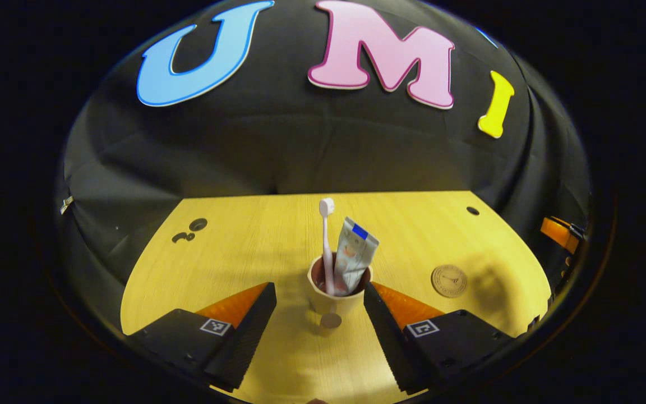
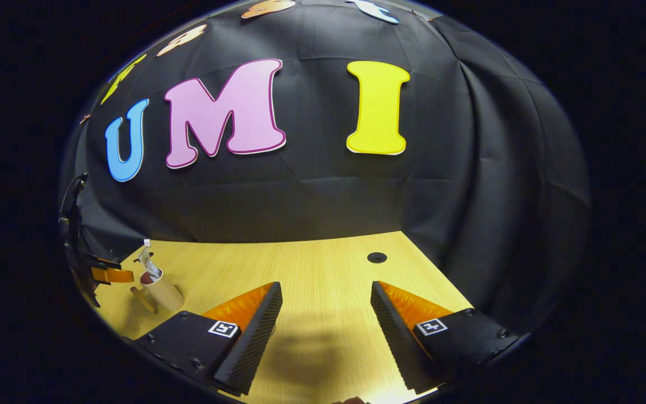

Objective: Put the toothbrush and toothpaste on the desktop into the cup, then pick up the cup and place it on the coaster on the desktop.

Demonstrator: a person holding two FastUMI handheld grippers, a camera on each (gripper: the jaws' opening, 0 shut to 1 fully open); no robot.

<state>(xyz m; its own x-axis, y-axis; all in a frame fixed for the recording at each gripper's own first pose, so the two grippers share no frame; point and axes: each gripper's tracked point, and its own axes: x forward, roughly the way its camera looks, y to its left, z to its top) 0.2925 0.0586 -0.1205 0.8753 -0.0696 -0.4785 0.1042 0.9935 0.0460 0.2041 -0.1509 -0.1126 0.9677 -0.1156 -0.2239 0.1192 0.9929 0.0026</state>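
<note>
A pale cup (image 1: 337,300) stands upright on the wooden desk (image 1: 255,247), holding a white toothbrush (image 1: 327,235) and a toothpaste tube (image 1: 355,252). My left gripper (image 1: 319,292) is open, one finger on each side of the cup; its right fingertip lies close against the cup's rim while the left one stands apart. A round brown coaster (image 1: 449,280) lies on the desk to the cup's right. My right gripper (image 2: 326,292) hangs open over bare desk (image 2: 323,264) with nothing between its fingers. In the right gripper view the cup (image 2: 161,293) with the tube (image 2: 148,264) is at the far left, beside the left gripper (image 2: 107,275).
Cable holes pierce the desk at the back left (image 1: 198,224) and back right (image 1: 473,211), and one hole (image 2: 377,257) lies ahead of my right gripper. Part of the right gripper (image 1: 561,233) shows at the desk's right edge. The black cloth wall closes the far side.
</note>
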